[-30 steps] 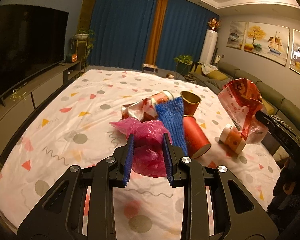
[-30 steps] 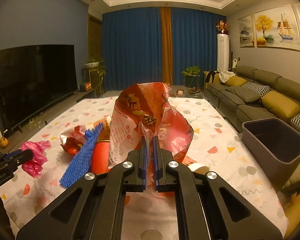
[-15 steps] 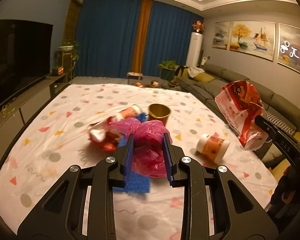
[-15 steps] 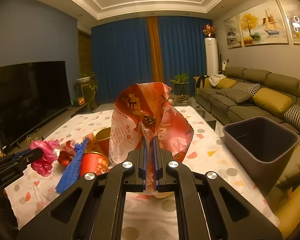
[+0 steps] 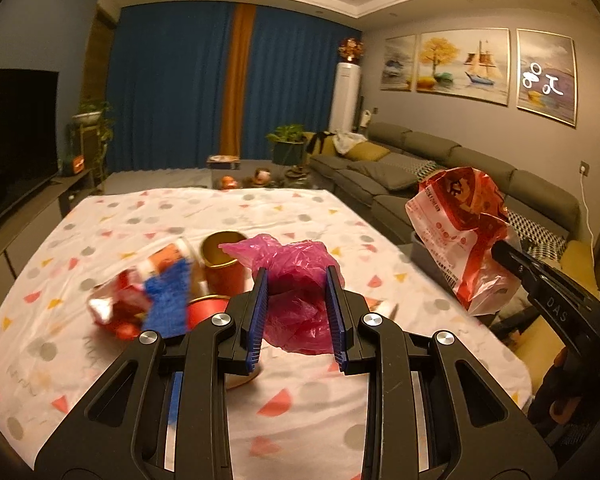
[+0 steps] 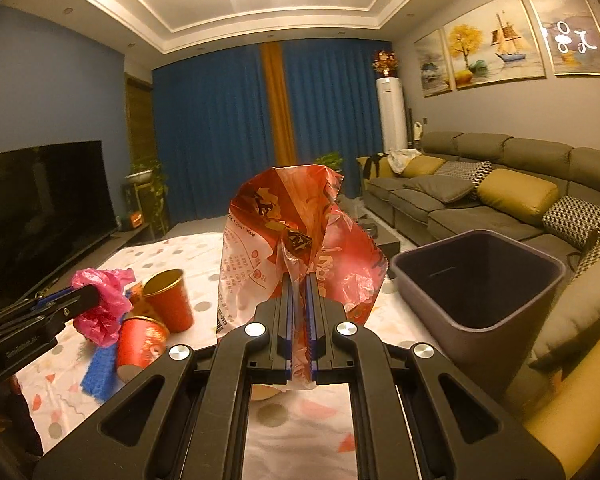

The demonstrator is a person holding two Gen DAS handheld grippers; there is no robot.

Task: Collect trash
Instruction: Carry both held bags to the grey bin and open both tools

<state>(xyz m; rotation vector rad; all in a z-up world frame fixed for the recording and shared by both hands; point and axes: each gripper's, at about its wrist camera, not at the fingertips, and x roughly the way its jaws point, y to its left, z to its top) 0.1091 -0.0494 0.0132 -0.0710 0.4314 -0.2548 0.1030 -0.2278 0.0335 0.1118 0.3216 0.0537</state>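
My left gripper [image 5: 296, 280] is shut on a crumpled pink plastic bag [image 5: 296, 276], held above the table. My right gripper [image 6: 299, 286] is shut on a red and white snack bag [image 6: 296, 236] that stands up between its pads. That snack bag [image 5: 464, 232] and the right gripper [image 5: 500, 246] also show at the right of the left wrist view. The pink bag [image 6: 100, 300] and the left gripper [image 6: 90, 294] appear at the left of the right wrist view. A dark grey bin [image 6: 480, 280], open at the top, stands just right of the table.
On the patterned tablecloth [image 5: 260, 216] lie two red cups [image 6: 168, 300] [image 6: 140, 340], a blue mesh piece [image 5: 168, 296] and a shiny red wrapper [image 5: 118, 308]. A grey sofa [image 6: 500, 196] runs along the right wall. A television [image 6: 40, 208] stands at the left.
Both grippers have swung to the right and slightly up, carrying their bags. The bin now sits closer and larger in the right wrist view, and the trash pile has slid to the left.
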